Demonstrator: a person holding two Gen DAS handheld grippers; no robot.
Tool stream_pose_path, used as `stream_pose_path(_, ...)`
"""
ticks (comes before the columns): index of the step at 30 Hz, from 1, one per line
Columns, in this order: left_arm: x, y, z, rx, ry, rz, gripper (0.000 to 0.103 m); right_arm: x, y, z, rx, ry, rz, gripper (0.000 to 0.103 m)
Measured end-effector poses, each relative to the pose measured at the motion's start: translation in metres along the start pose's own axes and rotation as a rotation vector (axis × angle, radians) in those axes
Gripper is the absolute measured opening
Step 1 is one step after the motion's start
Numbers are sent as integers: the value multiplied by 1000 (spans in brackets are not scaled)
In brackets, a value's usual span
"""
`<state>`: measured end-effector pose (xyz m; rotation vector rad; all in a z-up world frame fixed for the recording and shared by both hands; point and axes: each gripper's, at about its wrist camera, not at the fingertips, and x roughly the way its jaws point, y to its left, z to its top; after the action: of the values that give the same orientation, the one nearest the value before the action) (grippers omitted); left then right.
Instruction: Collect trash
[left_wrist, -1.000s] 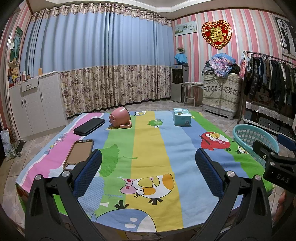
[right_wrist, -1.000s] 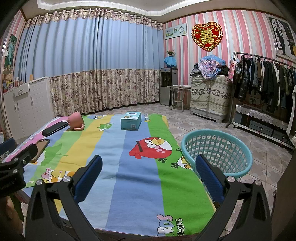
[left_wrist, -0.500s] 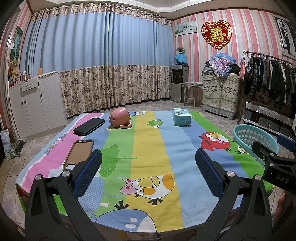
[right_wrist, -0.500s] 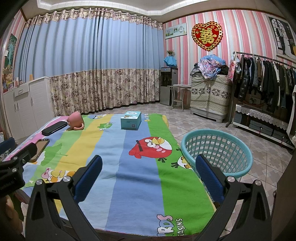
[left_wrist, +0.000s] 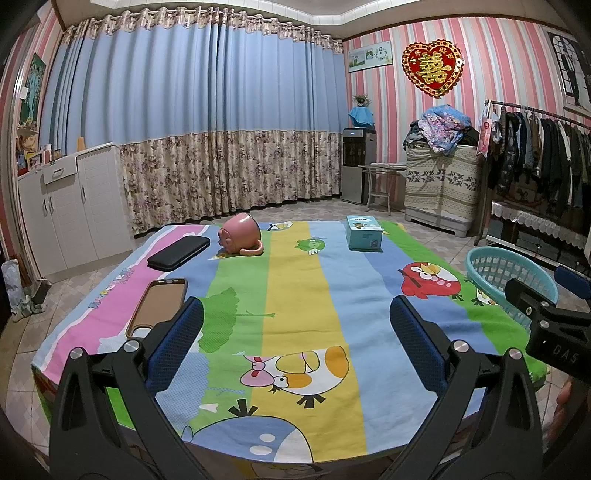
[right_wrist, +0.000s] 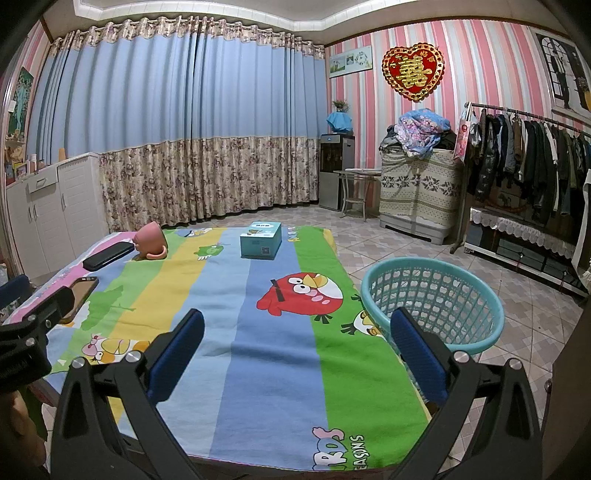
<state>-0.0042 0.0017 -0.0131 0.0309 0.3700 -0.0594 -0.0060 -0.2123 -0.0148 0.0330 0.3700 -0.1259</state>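
Covering the table, a striped cartoon-print cloth (left_wrist: 295, 295) bears every loose item. A teal mesh basket (right_wrist: 432, 299) stands off the cloth's right edge, near the front corner, with only mesh visible inside.

Left gripper (left_wrist: 295, 350) is spread wide, nothing between its blue pads, positioned above the cloth's near edge. Right gripper (right_wrist: 295, 350) is likewise spread wide and holding nothing, above the near right portion of the cloth, its right finger overlapping the basket rim in view.

A light-blue box (left_wrist: 364, 232) sits at the far side on the blue stripe. A pink mug (left_wrist: 240, 234) lies tipped over at the far side, well left of the box. A black case (left_wrist: 178, 253) lies just left of the mug. A brown phone case (left_wrist: 157, 306) lies nearer, on the pink stripe, close to the left finger.
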Motion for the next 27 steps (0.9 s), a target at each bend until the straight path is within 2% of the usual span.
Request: stream_pose_path(27, 1, 3, 6, 14, -13, -5, 98, 0, 0, 0, 0, 0, 0, 99)
